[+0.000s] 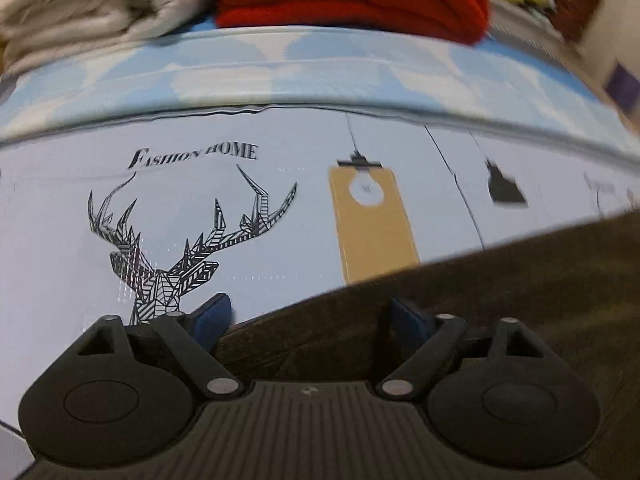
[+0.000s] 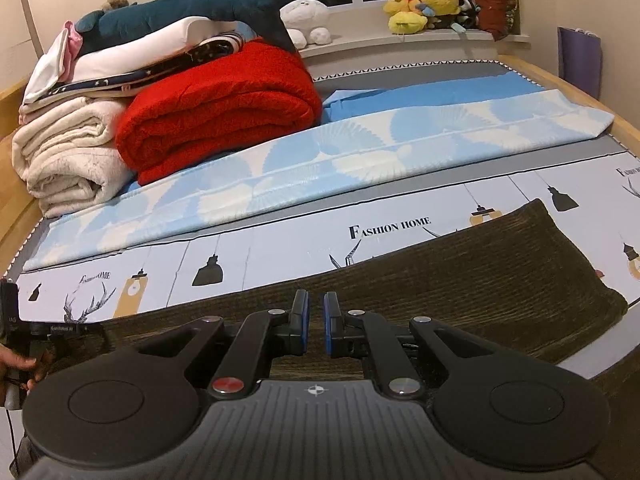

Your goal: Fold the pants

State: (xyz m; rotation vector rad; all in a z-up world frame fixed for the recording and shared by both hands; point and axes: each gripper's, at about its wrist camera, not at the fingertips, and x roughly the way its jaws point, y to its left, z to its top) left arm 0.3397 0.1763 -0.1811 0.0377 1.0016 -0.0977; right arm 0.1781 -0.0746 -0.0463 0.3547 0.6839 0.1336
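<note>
Here, one pair of dark brown corduroy pants [image 2: 460,280] lies on the printed sheet [image 2: 280,256].
Left gripper [image 1: 310,316] released; right gripper [image 2: 316,322] nearly clenched, grasp unclear; one red blanket [image 2: 224,108] at eleven o'clock.

"FASHION HOME" printed on bed sheet [image 2: 280,248], above deer print [image 1: 172,248]

The left claw [image 1: 308,320] hangs wide open over the brown pants' [image 1: 500,300] edge on the deer-print bed sheet [image 1: 240,208].

The pants [image 2: 460,280] are dark brown corduroy. They lie flat and spread along the bed's near edge.
</note>
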